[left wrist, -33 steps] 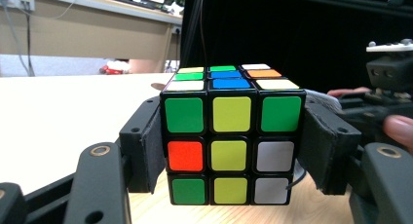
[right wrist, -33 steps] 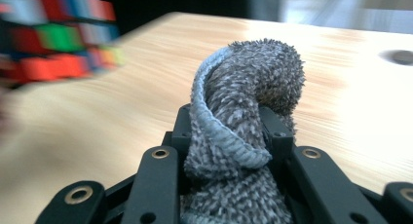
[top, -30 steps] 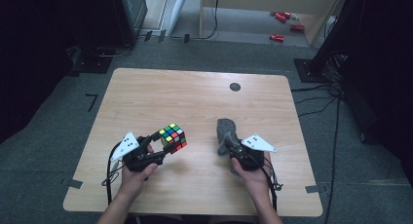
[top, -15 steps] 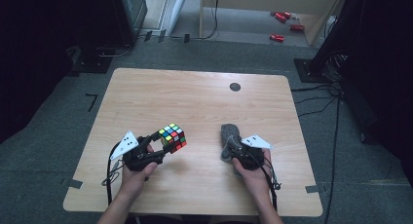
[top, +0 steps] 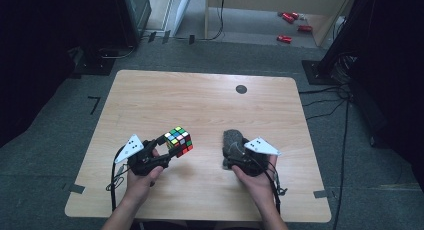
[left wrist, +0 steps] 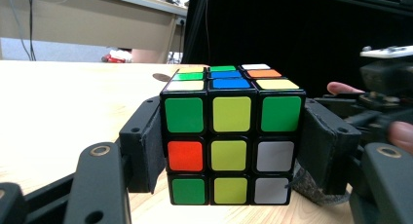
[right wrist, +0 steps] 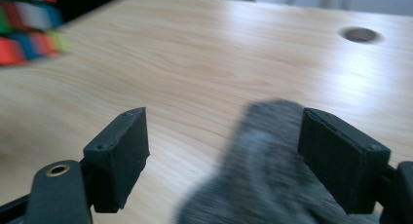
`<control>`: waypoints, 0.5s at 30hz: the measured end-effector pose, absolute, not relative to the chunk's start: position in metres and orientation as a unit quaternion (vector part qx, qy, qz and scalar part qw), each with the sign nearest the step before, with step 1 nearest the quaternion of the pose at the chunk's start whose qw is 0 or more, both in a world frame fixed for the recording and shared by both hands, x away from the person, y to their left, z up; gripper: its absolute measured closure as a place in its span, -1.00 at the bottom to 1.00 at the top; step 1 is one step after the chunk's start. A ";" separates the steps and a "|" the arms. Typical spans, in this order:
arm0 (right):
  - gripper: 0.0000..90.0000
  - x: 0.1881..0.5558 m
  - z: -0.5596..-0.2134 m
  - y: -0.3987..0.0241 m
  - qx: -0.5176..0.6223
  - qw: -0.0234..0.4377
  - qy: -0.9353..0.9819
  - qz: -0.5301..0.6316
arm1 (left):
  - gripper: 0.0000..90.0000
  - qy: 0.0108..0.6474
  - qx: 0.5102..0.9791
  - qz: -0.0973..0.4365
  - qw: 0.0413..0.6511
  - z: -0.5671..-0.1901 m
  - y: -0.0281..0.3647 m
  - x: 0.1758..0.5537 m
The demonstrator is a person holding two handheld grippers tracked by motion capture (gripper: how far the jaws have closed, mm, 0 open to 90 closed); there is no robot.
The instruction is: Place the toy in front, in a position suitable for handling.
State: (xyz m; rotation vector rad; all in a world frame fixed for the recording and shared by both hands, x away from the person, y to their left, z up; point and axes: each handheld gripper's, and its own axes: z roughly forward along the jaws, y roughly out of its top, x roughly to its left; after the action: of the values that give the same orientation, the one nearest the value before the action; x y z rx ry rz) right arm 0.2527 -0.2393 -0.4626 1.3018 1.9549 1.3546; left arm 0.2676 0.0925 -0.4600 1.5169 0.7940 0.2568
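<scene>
A scrambled Rubik's cube (top: 178, 141) (left wrist: 232, 136) hangs just above the wooden table (top: 200, 100), pinched at its sides by my left gripper (top: 168, 148) (left wrist: 229, 151), which is shut on it. Its near face shows green, yellow, orange and white tiles. My right gripper (top: 233, 151) (right wrist: 224, 151) rests low at the front right of the table. Its jaws have just been opening and stand wide apart. A crumpled grey cloth (top: 232, 140) (right wrist: 263, 160) lies between them, close against the right-hand jaw, with a wide gap to the other. The cube (right wrist: 24, 29) shows blurred at the right gripper view's top left.
A dark round hole (top: 241, 89) (right wrist: 360, 35) sits in the table's far right part. Beyond the table, red objects (top: 287, 27) lie on the floor near a wooden cabinet. Black stands and cables (top: 345, 105) border the right side.
My right gripper has shifted slightly and the grey cloth now sits bunched lower in front of it. The left gripper and the cube have stayed put.
</scene>
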 end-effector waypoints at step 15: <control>-0.57 0.221 -0.462 -0.164 0.373 0.176 0.742 0.529 | -0.22 0.335 0.672 0.099 0.653 -0.461 0.063 0.252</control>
State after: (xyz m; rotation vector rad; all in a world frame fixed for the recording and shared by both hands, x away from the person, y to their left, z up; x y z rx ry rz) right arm 0.2210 -0.1638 -0.4618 1.0548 2.0997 1.4985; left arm 0.2524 0.0626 -0.4606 1.5249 0.7597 0.2256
